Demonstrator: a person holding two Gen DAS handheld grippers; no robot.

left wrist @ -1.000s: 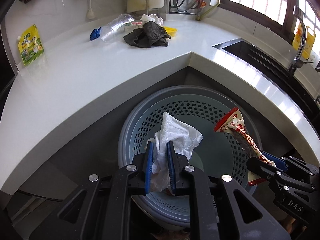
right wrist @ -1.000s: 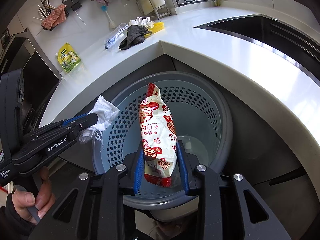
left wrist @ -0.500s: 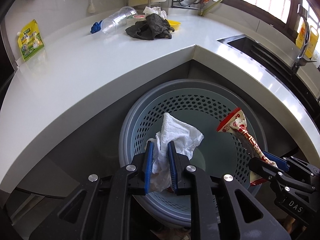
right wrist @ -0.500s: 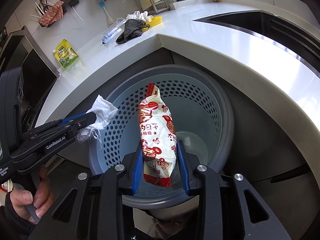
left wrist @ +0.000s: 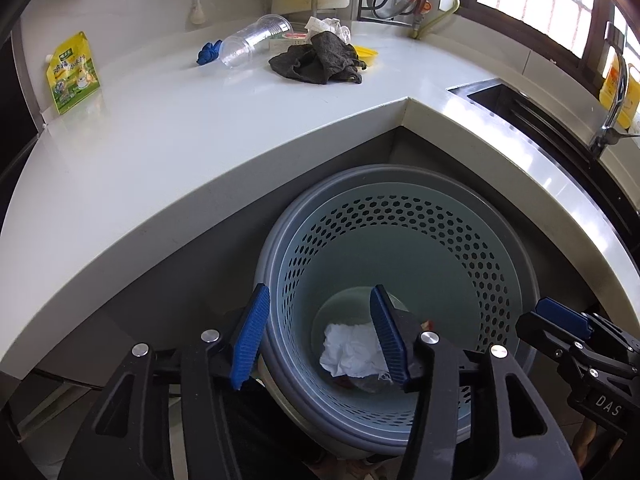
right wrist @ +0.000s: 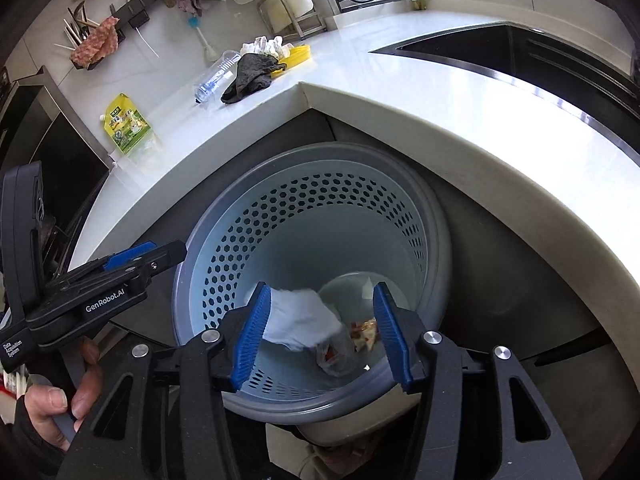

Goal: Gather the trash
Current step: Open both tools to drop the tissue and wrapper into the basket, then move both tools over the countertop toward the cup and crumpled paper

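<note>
A grey perforated waste basket [left wrist: 496, 268] [right wrist: 280, 216] stands on the floor under the counter corner. A crumpled white tissue [left wrist: 352, 350] [right wrist: 298, 318] and a red-and-white snack wrapper [right wrist: 362, 332] lie at its bottom. My left gripper [left wrist: 320, 336] hangs over the basket's near rim, its jaws opening with nothing pressed between the blue pads. My right gripper [right wrist: 322, 330] is over the basket too, jaws opening and holding nothing. Each gripper shows at the edge of the other's view: the right gripper [left wrist: 560, 320], the left gripper [right wrist: 132, 256].
On the white counter [left wrist: 160, 140] lie a green-yellow pouch [left wrist: 72, 74], a clear plastic cup [left wrist: 252, 40], a blue scrap [left wrist: 208, 52], a dark cloth [left wrist: 316, 62] and a yellow item [left wrist: 366, 54]. A sink [left wrist: 532, 116] sits at the right. A person's hand [right wrist: 52, 400] holds the left gripper.
Both grippers opened. The tissue fell out of the left one and the snack wrapper out of the right one; both now lie at the bottom of the basket.
</note>
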